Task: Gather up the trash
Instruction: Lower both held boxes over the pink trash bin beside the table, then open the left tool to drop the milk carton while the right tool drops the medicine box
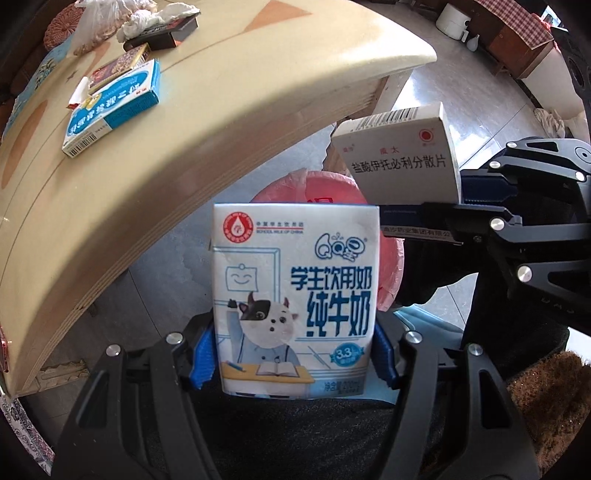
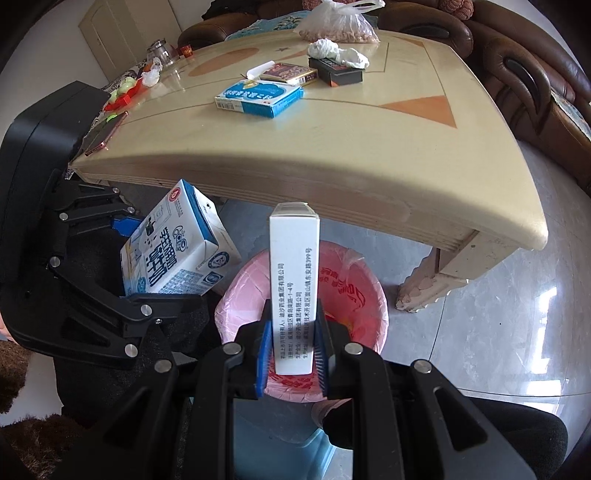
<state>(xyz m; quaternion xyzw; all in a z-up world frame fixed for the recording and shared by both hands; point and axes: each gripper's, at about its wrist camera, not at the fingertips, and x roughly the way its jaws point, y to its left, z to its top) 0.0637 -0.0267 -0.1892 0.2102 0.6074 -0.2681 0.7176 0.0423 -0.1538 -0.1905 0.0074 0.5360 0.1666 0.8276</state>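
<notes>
My left gripper [image 1: 294,354] is shut on a white and blue milk carton [image 1: 295,295], its blue pads pressing the carton's two sides. The carton hangs just above a bin lined with a pink bag [image 1: 332,188]. My right gripper [image 2: 291,354] is shut on a narrow white medicine box [image 2: 294,280], held upright over the pink-lined bin [image 2: 354,295]. In the left wrist view the white medicine box [image 1: 402,158] and right gripper [image 1: 443,199] sit at the right. In the right wrist view the milk carton [image 2: 177,251] and left gripper [image 2: 147,260] are at the left.
A cream low table [image 2: 369,147] overhangs the bin's far side. On it lie a blue box [image 2: 260,98], a dark box [image 2: 336,74] with crumpled tissue [image 2: 338,53], a plastic bag of nuts [image 2: 340,26] and a phone [image 2: 105,134]. A brown sofa [image 2: 517,62] stands behind.
</notes>
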